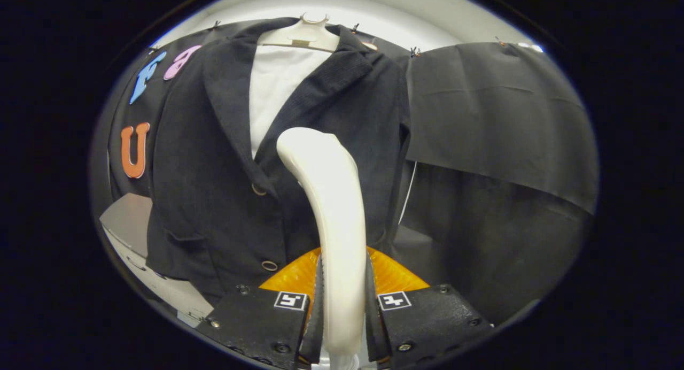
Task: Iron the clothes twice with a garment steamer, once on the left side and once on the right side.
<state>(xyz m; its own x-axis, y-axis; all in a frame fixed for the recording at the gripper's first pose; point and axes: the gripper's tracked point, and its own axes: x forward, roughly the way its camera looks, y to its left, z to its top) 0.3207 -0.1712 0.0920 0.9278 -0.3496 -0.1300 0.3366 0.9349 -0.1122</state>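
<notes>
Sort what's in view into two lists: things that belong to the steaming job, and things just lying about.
Part of the job:
- steamer, clamped between the fingers of the gripper
- dark jacket on its hanger, just beyond the steamer head
- white shirt under the jacket

Just there:
- grey box beside the jacket's hem
- thin white cord behind the jacket

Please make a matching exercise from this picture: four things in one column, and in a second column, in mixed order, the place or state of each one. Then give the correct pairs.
Things
1. cream plastic garment steamer
2. dark corduroy jacket
3. white shirt
4. pale hanger

Places or states
A. at the top, carrying the clothes
B. clamped between both fingers of the gripper
C. inside the open collar
D. hanging buttoned, beyond the fingers

Pairs: 1-B, 2-D, 3-C, 4-A
</notes>
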